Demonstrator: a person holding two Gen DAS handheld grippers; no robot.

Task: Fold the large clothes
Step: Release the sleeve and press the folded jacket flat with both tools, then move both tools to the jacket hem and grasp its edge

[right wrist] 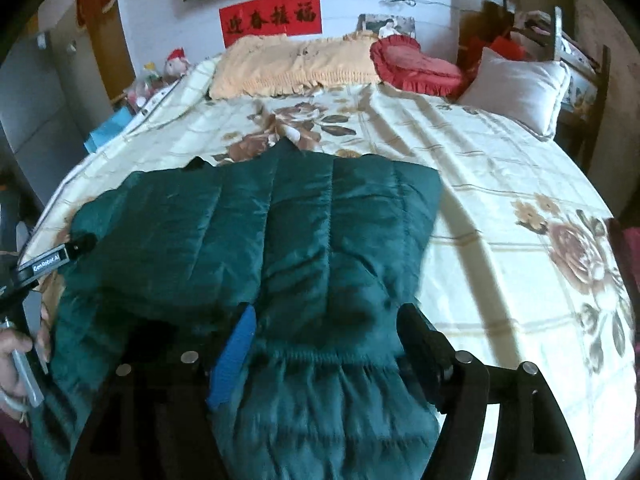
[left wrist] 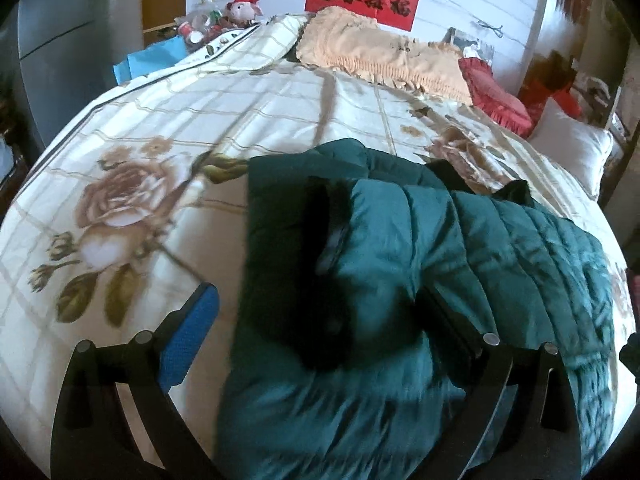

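While both of my grippers hang over the near edge of the bed [right wrist: 500,168], I count one garment in play: a dark green quilted jacket [right wrist: 248,232], lying on the cream rose-print bedspread and taking up the near, middle part of the bed. My left gripper [left wrist: 336,320] has its jaws spread wide; one blue pad [left wrist: 188,336] sits over bare bedspread just to the left of the jacket, the other finger is over the green fabric, and neither presses on anything. A black fur-trimmed piece [left wrist: 328,264] lies folded across the jacket between those fingers. My right gripper [right wrist: 328,320] is also parted, with the jacket's gathered hem [right wrist: 320,356] between its two fingers; the blue pad [right wrist: 236,356] looks to be apart from the cloth, though the blur makes the dark finger's side hard to read. In the right view I can see the other tool's handle and a hand [right wrist: 16,356] at the jacket's left edge. At the far end of the bed I count three cushions: one peach fringed pillow [right wrist: 288,64], one red ruffled cushion [right wrist: 412,64], one white pillow [right wrist: 516,88]. One red banner [right wrist: 272,20] with black characters hangs on the wall beyond the bed, and one red-capped plush toy [left wrist: 244,8] sits off its far left corner.
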